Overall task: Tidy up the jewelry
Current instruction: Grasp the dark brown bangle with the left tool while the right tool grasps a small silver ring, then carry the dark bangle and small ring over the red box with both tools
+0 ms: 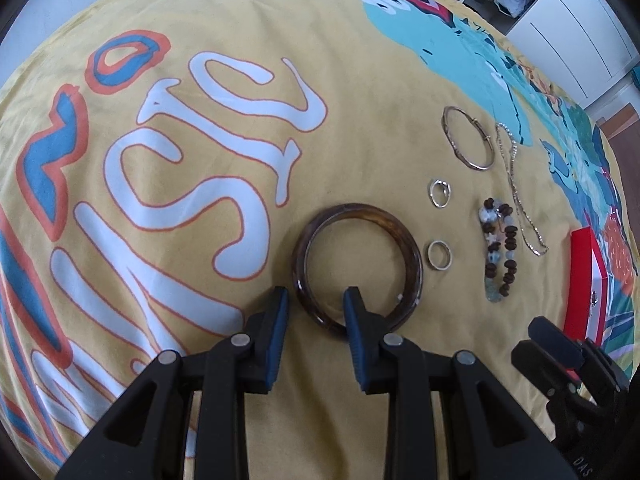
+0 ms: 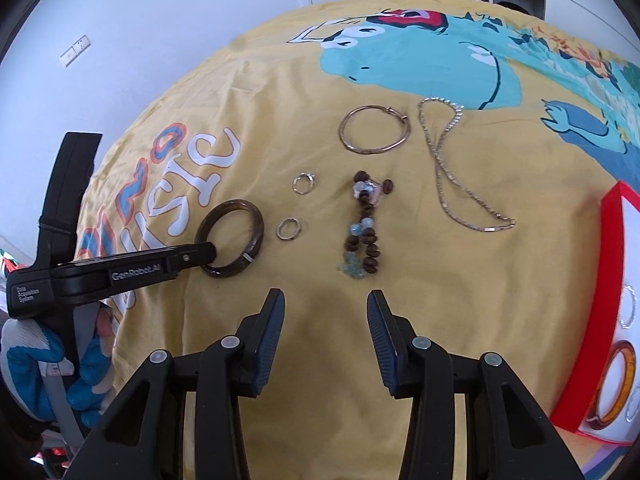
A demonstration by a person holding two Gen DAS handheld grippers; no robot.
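A dark brown bangle [image 1: 360, 210] lies flat on the yellow printed bedspread [image 1: 360, 60]. My left gripper [image 1: 316, 296] straddles its near rim, one finger inside the ring and one outside, open, with gaps at both pads. The right wrist view shows the same bangle [image 2: 259, 236] with the left gripper [image 2: 208, 254] on it. My right gripper [image 2: 325, 300] hangs open over bare cloth, just short of a brown and pale-blue beaded bracelet [image 2: 364, 236]. Two small rings [image 2: 289, 236], a thin gold bangle [image 2: 372, 151] and a chain necklace [image 2: 448, 168] lie further out.
A red jewelry box [image 2: 600, 320] with a white inside stands open at the right, holding an amber bangle [image 2: 630, 368] and small rings. A gloved hand [image 2: 36, 356] holds the left gripper's handle. A white cabinet [image 1: 572, 32] and shelves stand beyond the bed.
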